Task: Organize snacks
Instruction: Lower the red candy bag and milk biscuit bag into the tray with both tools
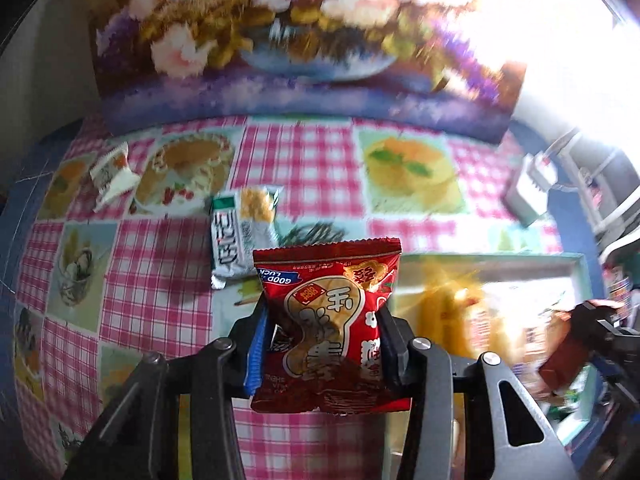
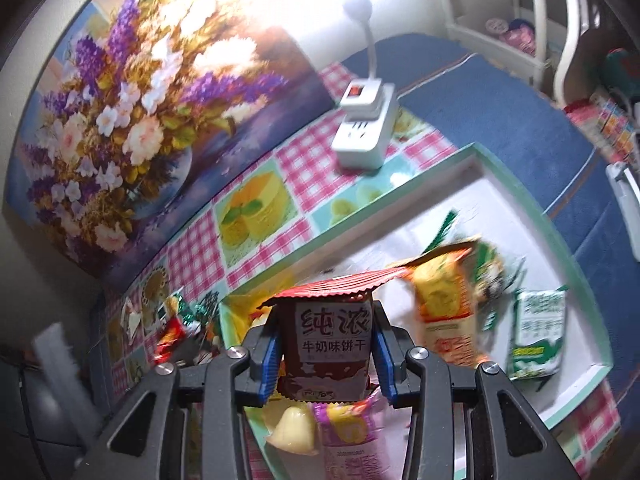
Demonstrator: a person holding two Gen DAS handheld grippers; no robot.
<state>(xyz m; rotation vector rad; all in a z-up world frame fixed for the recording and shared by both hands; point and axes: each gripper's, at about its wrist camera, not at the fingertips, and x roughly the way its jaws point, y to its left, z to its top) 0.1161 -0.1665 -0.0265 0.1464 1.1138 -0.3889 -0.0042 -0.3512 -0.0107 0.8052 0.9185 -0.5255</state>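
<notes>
My left gripper point(image 1: 322, 340) is shut on a red snack packet point(image 1: 332, 320) and holds it above the checked tablecloth point(image 1: 160, 264). A green-and-white packet point(image 1: 236, 236) and a small white packet point(image 1: 112, 174) lie on the cloth beyond it. My right gripper point(image 2: 326, 350) is shut on a brown milk-biscuit packet point(image 2: 326, 340) above a white tray with a teal rim point(image 2: 520, 184). The tray holds an orange packet point(image 2: 444, 304), a green-and-white packet point(image 2: 538, 336), a yellow jelly cup point(image 2: 294, 430) and a purple packet point(image 2: 352, 432). The tray rim also shows in the left wrist view point(image 1: 480, 257).
A flower painting point(image 2: 132, 120) leans along the back of the table. A white power strip with a lamp point(image 2: 366, 128) stands behind the tray. A blue cloth point(image 2: 500, 108) covers the table to the right. White shelving point(image 2: 516, 12) stands at the far right.
</notes>
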